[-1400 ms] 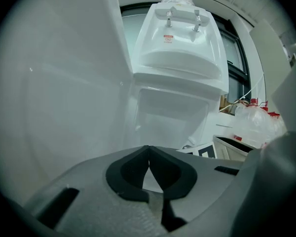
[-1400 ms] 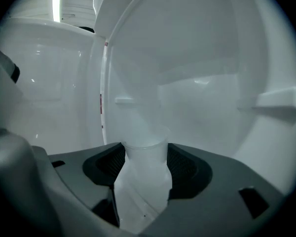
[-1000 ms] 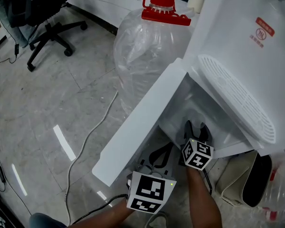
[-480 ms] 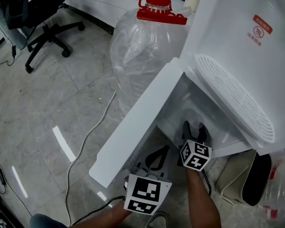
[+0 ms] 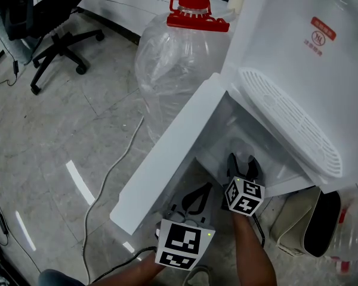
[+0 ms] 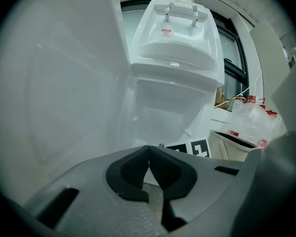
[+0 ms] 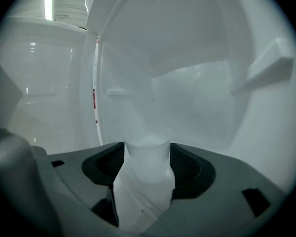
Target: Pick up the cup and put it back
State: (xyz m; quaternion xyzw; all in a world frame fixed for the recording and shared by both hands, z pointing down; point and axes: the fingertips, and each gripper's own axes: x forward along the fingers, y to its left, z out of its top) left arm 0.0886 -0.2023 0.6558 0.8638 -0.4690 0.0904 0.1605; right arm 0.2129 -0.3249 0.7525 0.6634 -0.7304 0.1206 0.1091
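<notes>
The right gripper [image 5: 242, 163] pinched a small clear cup [image 7: 147, 152] between its jaws, just inside the open cupboard [image 7: 197, 93] of the water machine [image 5: 298, 52]. The left gripper [image 6: 148, 157] had its jaws pressed together on nothing, near the door [image 5: 167, 165]. The best way looked like a soft squeeze, the cup upright, and a slow move clear of the walls.

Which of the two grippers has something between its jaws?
The right gripper: its jaws clamp a translucent cup. The left gripper is shut, empty.

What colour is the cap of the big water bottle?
The cap is red; the head view shows it best.
</notes>
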